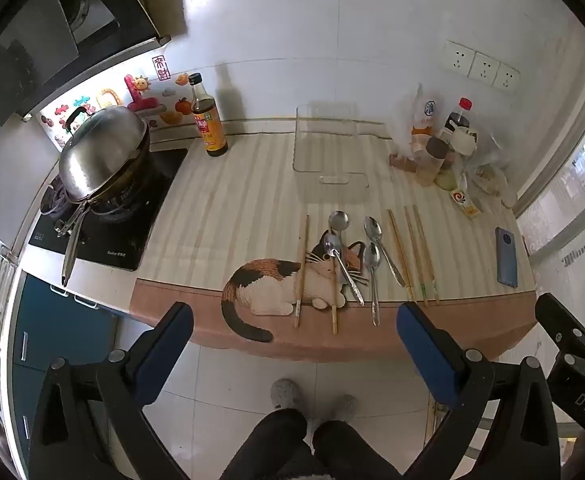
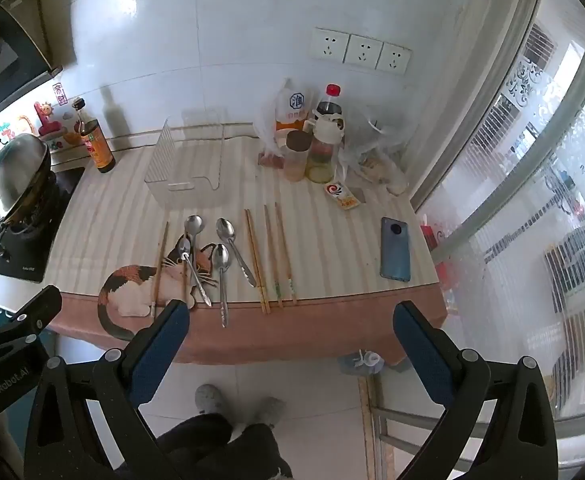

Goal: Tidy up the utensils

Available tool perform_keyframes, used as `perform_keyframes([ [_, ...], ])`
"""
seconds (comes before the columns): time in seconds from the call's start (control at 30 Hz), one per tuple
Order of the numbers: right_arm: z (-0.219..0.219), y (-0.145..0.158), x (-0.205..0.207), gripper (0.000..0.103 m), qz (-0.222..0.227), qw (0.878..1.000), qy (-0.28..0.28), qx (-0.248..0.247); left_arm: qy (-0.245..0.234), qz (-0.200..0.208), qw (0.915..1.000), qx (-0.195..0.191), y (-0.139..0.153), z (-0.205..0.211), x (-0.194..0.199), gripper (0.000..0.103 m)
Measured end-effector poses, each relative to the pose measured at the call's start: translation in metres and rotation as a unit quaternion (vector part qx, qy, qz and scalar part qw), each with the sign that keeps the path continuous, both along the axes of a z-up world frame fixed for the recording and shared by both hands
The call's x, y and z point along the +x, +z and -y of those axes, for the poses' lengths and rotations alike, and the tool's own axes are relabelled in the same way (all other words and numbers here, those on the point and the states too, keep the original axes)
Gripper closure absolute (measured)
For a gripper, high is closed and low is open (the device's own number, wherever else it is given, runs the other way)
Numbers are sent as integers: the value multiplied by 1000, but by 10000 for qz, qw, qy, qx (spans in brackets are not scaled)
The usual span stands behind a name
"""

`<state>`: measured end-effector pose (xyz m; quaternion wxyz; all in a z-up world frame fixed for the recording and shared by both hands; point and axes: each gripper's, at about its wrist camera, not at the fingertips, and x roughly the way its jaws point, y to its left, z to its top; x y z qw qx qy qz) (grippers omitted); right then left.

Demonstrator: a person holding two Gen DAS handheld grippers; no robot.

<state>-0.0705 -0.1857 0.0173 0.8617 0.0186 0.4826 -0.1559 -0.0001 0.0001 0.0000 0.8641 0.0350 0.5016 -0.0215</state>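
Daylight floods in from the window point(image 2: 532, 184) to the right of the fingers point(image 2: 164, 344), and both views are bright. The white tiled wall point(image 1: 292, 20) beyond the fingers carries soft glare patches. The vinegar bottle point(image 1: 208, 120) throws a blurred shadow onto that wall, up and to its right. The steel wok lid point(image 1: 100, 152), far left of the fingers, shows a broad sheen. Fisheye bending curves the counter point(image 1: 212, 208) edge, and the corners fall to black. Focus is fairly sharp at the centre and softens outward.

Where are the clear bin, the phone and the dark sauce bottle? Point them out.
clear bin point(image 1: 334, 179): left wrist view, front handle.
phone point(image 2: 395, 249): right wrist view, middle of its back.
dark sauce bottle point(image 1: 209, 128): left wrist view, label.
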Motion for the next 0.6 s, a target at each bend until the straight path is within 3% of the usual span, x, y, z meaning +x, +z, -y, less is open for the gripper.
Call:
perform_keyframes([
  [0.6, 0, 2, -1, 0, 29, 10000, 3, 1, -8, 21, 10000, 2, 0, 0, 0, 0],
])
